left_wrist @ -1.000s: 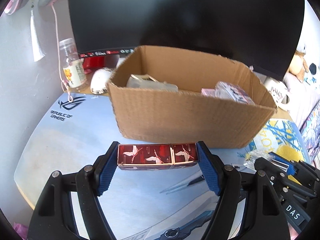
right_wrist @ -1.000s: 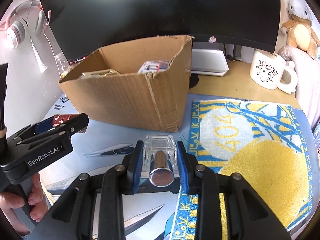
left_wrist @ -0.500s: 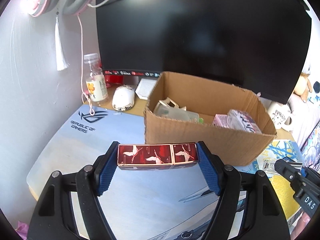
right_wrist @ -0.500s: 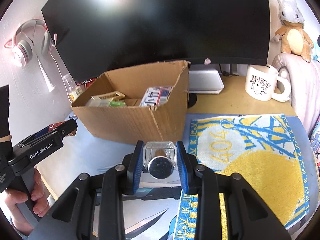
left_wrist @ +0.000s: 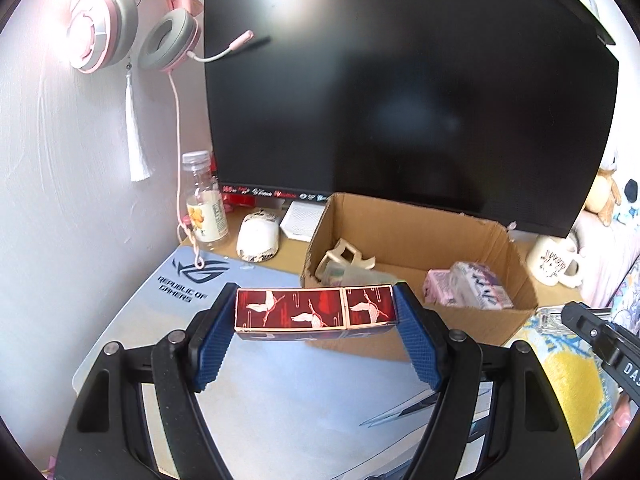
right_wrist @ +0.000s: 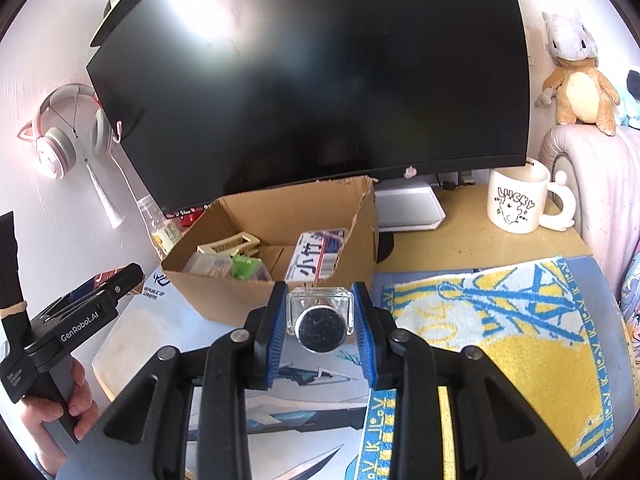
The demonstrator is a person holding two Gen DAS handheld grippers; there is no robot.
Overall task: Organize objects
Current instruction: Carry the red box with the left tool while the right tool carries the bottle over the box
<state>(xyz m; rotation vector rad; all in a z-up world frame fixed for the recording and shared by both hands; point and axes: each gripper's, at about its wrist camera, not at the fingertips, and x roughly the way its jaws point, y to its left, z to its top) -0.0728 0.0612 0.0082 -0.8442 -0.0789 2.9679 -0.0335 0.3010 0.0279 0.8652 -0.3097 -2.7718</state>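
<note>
Left gripper [left_wrist: 316,320]: clamped endwise on the red crane-print box [left_wrist: 314,313], held level, clear of the desk mat [left_wrist: 132,320].
Right gripper [right_wrist: 320,320]: jaws narrow, pinching the clear glass bottle [right_wrist: 320,312], round cap toward the camera.
Cardboard box [left_wrist: 452,322]: open; packets and a cream holder inside.
Change since a second ago: both grippers have risen; the carton sits lower in view, its inside showing, and more of the monitor [left_wrist: 400,80] and pink headset [left_wrist: 120,20] appears.
</note>
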